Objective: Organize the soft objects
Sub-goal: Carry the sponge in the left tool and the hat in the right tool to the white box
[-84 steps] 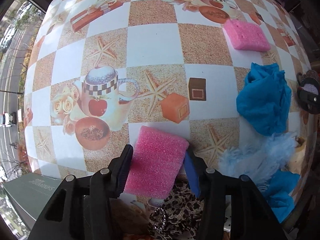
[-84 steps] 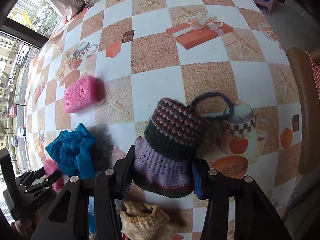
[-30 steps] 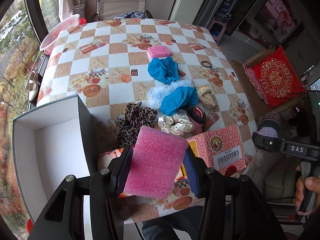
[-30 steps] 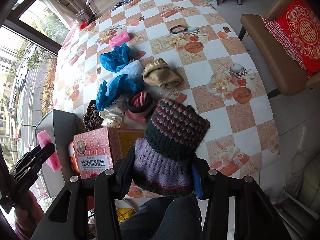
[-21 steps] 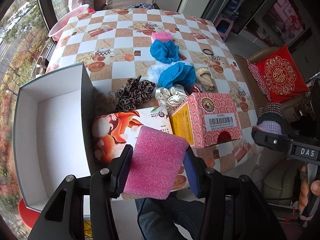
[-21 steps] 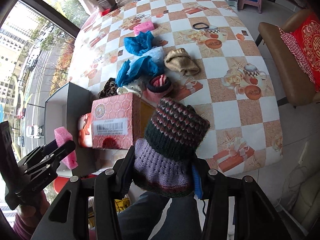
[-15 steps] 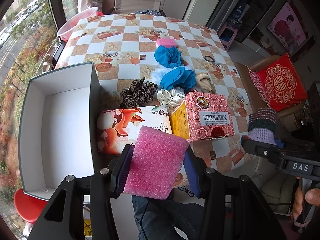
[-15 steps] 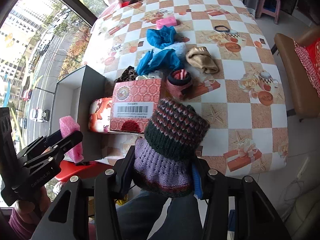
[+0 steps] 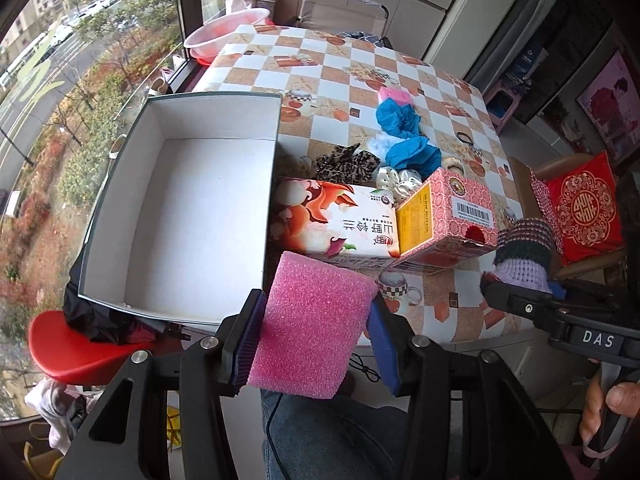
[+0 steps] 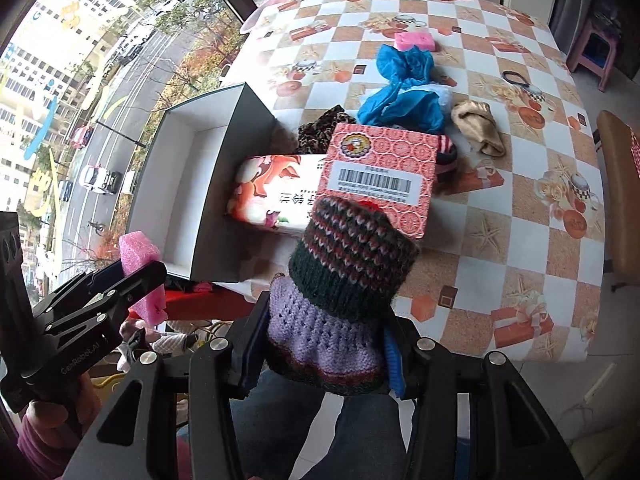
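Table, rectangular, covered in an orange-and-white checked oilcloth printed with mugs and starfish; bears all items below except the two held.

Open box, large, grey outside, white inside, at the table's near left corner.

Floral carton, white and orange, lying flat just beside the open box's right wall; a pink patterned carton with a barcode label touches its right end.

Heap of soft goods behind the cartons: two bright blue crumpled cloths, a leopard-print scrunchie, a cream satin scrunchie, a tan knitted piece. A small pink sponge lies beyond the heap, a black hair band well apart to the right.

Left gripper: pinching a pink foam sponge block between both fingers, held off the table's near edge, just right of the open box.

Right gripper: clamped on a knitted hat, lilac brim, dark green and red striped crown, held over the near edge in front of the pink patterned carton.
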Tool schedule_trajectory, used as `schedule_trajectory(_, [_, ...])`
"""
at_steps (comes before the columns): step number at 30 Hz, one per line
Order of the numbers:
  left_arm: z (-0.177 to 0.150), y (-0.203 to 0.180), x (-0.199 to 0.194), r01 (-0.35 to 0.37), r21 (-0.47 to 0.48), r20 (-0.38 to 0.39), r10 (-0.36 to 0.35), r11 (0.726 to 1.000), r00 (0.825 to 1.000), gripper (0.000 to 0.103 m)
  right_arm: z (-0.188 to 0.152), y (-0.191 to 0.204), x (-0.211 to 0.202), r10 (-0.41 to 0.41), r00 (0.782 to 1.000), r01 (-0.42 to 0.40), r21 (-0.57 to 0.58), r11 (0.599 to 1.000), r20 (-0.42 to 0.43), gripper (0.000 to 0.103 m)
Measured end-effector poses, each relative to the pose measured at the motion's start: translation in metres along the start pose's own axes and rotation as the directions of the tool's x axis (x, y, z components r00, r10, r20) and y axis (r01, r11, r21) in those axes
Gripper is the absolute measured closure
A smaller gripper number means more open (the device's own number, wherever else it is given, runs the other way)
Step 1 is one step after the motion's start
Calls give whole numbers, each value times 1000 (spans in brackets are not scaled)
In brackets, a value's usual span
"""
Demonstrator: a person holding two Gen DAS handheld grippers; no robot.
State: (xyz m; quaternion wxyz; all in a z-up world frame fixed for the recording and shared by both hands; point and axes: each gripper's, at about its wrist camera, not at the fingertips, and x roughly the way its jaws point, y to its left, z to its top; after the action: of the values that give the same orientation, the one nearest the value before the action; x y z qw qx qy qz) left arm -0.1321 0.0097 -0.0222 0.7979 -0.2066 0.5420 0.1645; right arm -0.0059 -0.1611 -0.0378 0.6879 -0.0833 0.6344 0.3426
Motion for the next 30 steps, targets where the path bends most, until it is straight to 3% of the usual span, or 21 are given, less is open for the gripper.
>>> schedule_trajectory(16, [43,90,-9,-58,-27,56,59,998,997,49,61,97,36,25,1000,-23,-119,993,11,53])
schedule_trajectory(30, [75,156,25,-65,-9,-54,64,998,997,49,108,178,88,9,998,-23,-227,974,-63,53])
